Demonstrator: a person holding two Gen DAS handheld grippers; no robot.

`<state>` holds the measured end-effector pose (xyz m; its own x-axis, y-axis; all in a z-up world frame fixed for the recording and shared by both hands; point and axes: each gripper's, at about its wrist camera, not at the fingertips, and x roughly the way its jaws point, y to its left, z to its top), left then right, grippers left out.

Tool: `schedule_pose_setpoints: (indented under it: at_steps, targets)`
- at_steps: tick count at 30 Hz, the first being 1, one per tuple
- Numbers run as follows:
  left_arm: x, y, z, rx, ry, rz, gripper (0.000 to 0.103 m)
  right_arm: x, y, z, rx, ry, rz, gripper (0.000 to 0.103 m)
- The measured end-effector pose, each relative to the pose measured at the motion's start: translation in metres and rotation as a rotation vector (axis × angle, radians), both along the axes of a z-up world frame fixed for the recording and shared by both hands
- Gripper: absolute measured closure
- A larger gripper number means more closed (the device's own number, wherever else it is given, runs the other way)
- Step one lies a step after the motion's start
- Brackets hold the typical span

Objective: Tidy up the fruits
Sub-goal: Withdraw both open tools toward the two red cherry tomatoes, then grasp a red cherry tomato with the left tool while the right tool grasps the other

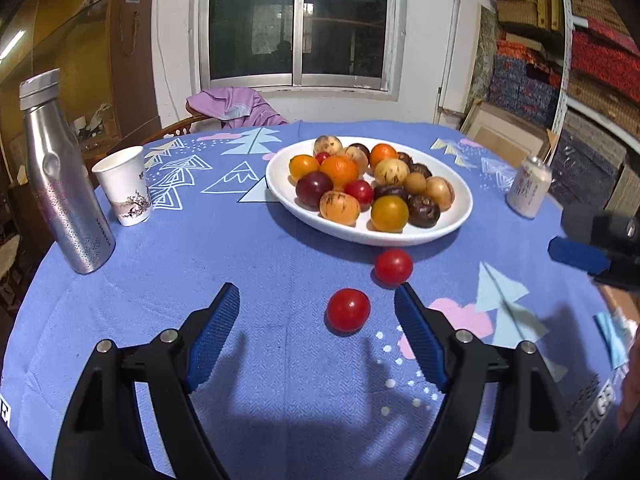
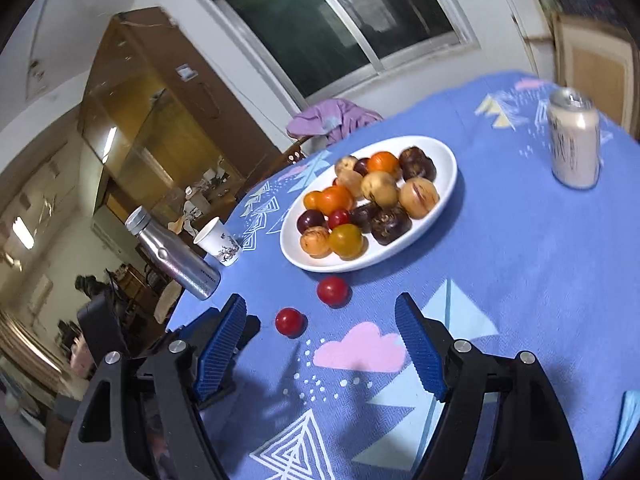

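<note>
You are at the pick-up step: most fruit already sits on the white plate point(image 1: 460, 216), and two red fruits lie loose on the worktop point(image 1: 280, 240). Your left gripper point(image 1: 318, 308) is released, fingers spread wide, with the nearer red fruit point(image 1: 348, 310) just ahead between the fingertips. The farther red fruit point(image 1: 393, 266) lies beyond your right-hand finger, beside the plate. Your right gripper point(image 2: 320, 320) is likewise released and holds nothing. Next, ease forward, centre the fruit, and clench gently; it may roll.
</note>
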<state>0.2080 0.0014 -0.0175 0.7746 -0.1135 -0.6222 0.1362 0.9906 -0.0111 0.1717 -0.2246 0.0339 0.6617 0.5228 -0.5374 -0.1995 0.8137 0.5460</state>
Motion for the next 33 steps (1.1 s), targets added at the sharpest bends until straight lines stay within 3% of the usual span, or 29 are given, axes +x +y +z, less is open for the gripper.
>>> schedule_pose_setpoints:
  at_steps: [3, 10, 15, 21, 30, 33]
  targets:
    - [0.009, -0.008, -0.009, 0.046, 0.027, -0.017, 0.025, -0.001, -0.003, -0.006, -0.008, 0.011, -0.019, 0.025]
    - [0.02, -0.003, -0.011, 0.011, 0.066, -0.01, 0.025, 0.006, -0.005, -0.017, 0.008, 0.049, -0.032, 0.021]
    - [0.029, -0.018, -0.017, 0.071, 0.099, -0.035, 0.025, 0.009, -0.003, -0.019, 0.005, 0.067, -0.031, 0.021]
    - [0.034, -0.027, -0.02, 0.087, 0.124, -0.072, 0.049, 0.012, -0.002, -0.022, 0.006, 0.08, -0.031, 0.021]
    - [0.042, -0.018, -0.023, 0.008, 0.16, -0.084, 0.053, 0.013, 0.002, -0.026, -0.008, 0.091, -0.016, 0.021]
    - [0.043, -0.021, -0.024, 0.014, 0.165, -0.097, 0.063, 0.014, 0.002, -0.027, -0.008, 0.096, -0.017, 0.021]
